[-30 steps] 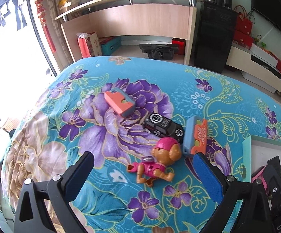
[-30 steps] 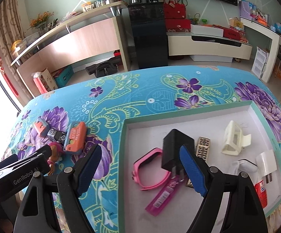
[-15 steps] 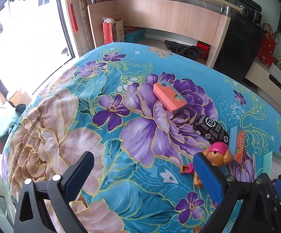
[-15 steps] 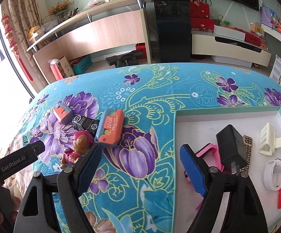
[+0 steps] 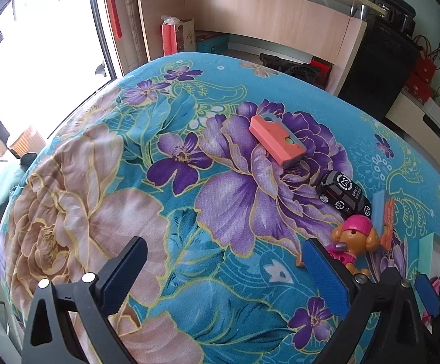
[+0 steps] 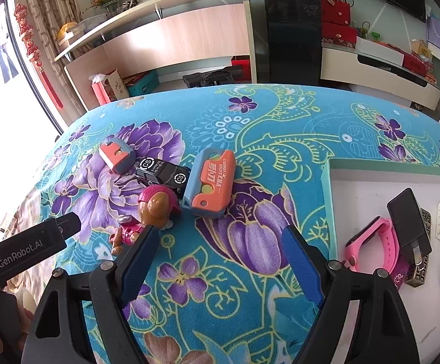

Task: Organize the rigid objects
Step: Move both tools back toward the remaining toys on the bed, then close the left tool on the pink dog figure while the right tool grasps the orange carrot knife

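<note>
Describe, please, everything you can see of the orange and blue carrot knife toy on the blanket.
The carrot knife toy is a flat, rounded block of what looks like hard plastic: an orange face printed "CARROT KNIFE" in white, over a light blue body with a small green button. It lies flat on the floral blanket, outside the white tray, beside the black toy car and the pup figure. Contact with either cannot be judged. The right claw, open, is short of it.

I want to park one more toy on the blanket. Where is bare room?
Free: the blanket left of the orange block, toward the window, and between the carrot knife and the tray. Crowded: the block, black car, dog figure and knife huddle together.
</note>
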The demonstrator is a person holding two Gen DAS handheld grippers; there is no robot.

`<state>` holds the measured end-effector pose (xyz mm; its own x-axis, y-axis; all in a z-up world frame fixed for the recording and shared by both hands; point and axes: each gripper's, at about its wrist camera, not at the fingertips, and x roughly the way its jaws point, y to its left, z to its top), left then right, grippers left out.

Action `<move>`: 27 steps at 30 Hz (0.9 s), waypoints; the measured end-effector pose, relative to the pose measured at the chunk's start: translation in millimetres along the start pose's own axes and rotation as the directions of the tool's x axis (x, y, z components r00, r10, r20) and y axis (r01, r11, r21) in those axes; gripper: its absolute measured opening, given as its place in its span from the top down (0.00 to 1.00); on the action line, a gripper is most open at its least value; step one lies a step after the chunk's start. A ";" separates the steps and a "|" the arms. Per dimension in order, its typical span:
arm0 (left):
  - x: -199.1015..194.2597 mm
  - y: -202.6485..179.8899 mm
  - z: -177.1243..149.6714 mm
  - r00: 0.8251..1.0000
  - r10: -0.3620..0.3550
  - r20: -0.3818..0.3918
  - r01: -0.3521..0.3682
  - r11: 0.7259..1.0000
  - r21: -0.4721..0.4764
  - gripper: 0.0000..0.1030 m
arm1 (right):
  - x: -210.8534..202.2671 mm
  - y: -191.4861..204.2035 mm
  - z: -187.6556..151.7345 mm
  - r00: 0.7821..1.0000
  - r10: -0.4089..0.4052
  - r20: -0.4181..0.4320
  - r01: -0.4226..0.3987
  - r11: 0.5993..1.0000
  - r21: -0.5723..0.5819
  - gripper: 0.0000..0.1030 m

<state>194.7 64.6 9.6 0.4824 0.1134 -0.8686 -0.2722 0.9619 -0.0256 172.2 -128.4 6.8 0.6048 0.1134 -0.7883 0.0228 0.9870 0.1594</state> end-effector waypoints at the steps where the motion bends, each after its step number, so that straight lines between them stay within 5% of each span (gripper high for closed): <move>1: 1.1 -3.2 -0.7 1.000 -0.007 -0.003 0.007 1.000 0.008 0.00 | -0.1 -1.6 0.1 1.000 -0.003 0.000 0.003 1.000 0.004 0.19; 27: 19.8 -58.8 -10.3 0.993 -0.108 -0.044 0.114 0.981 0.154 0.00 | -17.6 -40.6 5.6 0.998 -0.054 0.044 0.049 0.992 0.115 0.19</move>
<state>211.7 7.7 -11.2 0.4715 -0.0022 -0.8818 -0.0838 0.9954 -0.0473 165.0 -171.2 17.5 0.6371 0.0544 -0.7689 0.1440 0.9715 0.1881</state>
